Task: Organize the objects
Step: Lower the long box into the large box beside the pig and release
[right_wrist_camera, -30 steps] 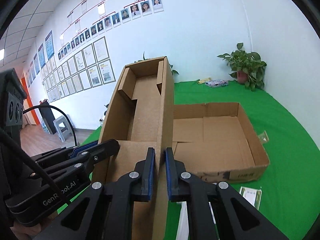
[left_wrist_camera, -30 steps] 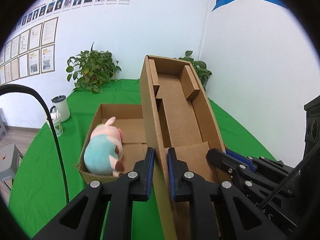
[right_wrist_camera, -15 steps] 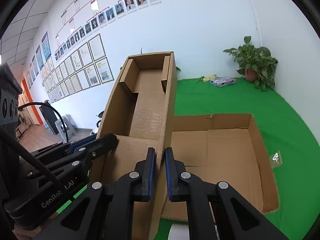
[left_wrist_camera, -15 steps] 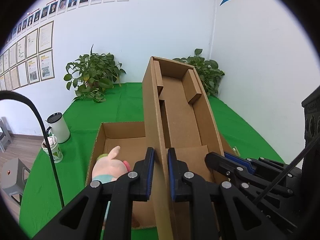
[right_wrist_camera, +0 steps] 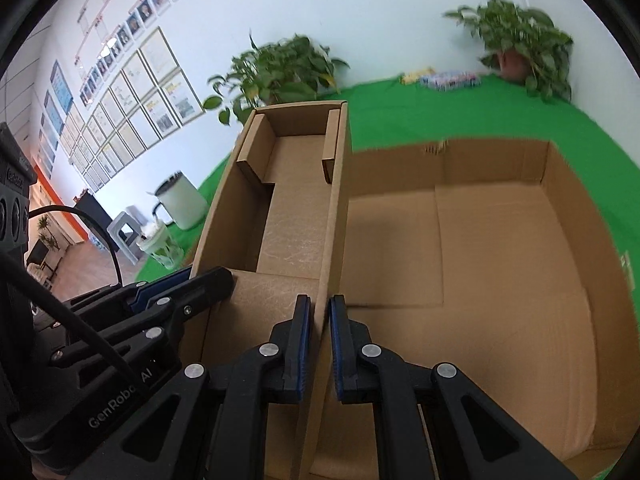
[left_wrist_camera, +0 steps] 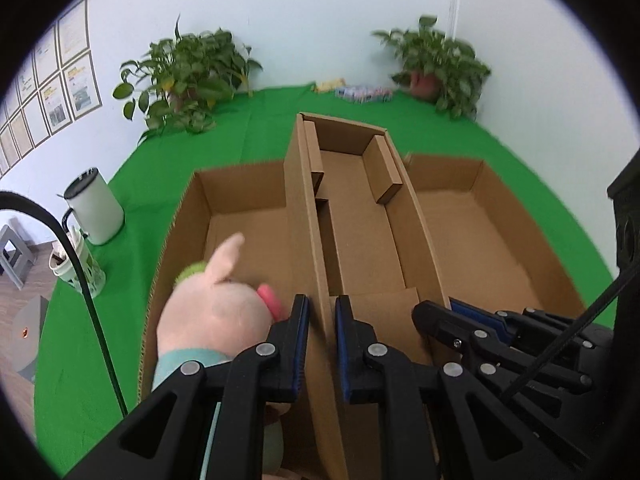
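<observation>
Both grippers hold a narrow open cardboard box over a large shallow cardboard box on the green table. My left gripper is shut on the narrow box's left wall. My right gripper is shut on its right wall; it also shows in the left wrist view. A pink plush pig in a teal shirt lies in the large box's left part, beside my left fingers. The large box's right part holds nothing.
A white canister and a green-patterned cup stand on the table's left edge. Two potted plants and small packets sit at the back by the wall. A black cable hangs at left.
Both grippers have tipped downward and carried the narrow box lower, over the large box. The pig now sits close under my left gripper.
</observation>
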